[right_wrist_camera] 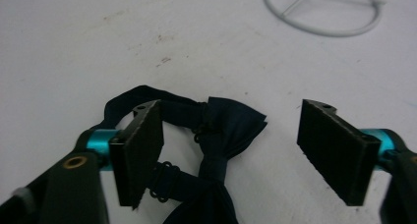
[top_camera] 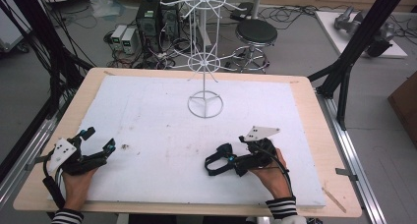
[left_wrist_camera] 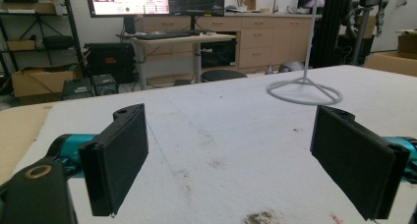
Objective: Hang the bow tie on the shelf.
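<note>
Grippers, left [top_camera: 101,139] and right [right_wrist_camera: 231,153], we hold released near the worktop's [top_camera: 162,135] front edge, a dark bow tie [right_wrist_camera: 216,135] between the right jaws.

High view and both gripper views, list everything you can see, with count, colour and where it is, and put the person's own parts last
Table: one, white top on a light wood board, centre of the high view.
Wire rack: one, white, tiered, standing at the far middle of the table on a ring base.
Bow tie: one, dark navy with a strap, lying flat between the right gripper's open jaws.
Stool: one, black seat, on the floor beyond the table.
Computer towers: two, black, on the floor behind the rack.
Monitor: one, lit, on a desk in the left gripper view.
Left gripper: one, black, near left of the table, jaws open, nothing between them.
Right gripper: one, black, near right, jaws open.
Sleeves: two, black and white stripes, bottom edge.
</note>
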`<action>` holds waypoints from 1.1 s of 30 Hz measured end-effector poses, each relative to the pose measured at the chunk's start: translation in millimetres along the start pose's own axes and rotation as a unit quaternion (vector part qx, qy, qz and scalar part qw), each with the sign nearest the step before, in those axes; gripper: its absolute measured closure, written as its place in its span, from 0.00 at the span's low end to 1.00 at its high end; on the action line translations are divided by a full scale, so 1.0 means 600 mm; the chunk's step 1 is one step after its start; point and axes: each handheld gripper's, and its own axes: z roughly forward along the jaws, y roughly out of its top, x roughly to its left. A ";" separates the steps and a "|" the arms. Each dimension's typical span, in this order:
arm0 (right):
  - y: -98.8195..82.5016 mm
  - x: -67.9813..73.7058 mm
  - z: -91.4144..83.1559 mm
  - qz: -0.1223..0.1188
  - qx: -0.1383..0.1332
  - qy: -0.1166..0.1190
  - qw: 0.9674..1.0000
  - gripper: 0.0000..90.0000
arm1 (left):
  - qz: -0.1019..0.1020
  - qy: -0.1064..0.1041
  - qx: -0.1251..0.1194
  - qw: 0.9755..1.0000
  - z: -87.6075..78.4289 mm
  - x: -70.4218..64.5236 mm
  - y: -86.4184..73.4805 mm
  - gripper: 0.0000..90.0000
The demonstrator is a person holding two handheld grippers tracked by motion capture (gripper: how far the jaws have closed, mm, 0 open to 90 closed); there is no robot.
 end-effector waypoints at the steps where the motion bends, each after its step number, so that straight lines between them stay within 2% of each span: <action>1: 0.001 0.000 0.003 0.000 0.005 0.001 1.000 0.29 | 0.000 0.000 0.000 1.000 0.000 0.000 0.000 0.16; 3: 0.002 0.000 0.009 0.005 0.022 0.000 1.000 0.32 | 0.000 0.000 0.000 1.000 0.000 0.000 0.000 0.16; 9: 0.009 -0.004 0.018 0.022 0.042 0.004 0.999 0.39 | 0.000 0.000 0.001 1.000 0.000 0.000 0.000 0.16; 19: 0.010 -0.003 0.039 0.024 0.092 0.009 0.995 0.46 | 0.000 -0.001 0.003 1.000 0.001 0.001 0.000 0.16; 25: 0.007 -0.010 0.043 0.037 0.105 0.002 0.994 0.46 | 0.001 -0.001 0.004 1.000 0.001 0.000 0.000 0.16; 29: 0.005 -0.008 0.045 0.048 0.116 0.011 0.992 0.46 | 0.003 -0.002 0.004 1.000 0.001 0.000 0.001 0.16; 33: 0.005 -0.009 0.049 0.052 0.124 0.007 0.991 0.49 | 0.002 -0.002 0.003 1.000 0.001 0.000 0.000 0.16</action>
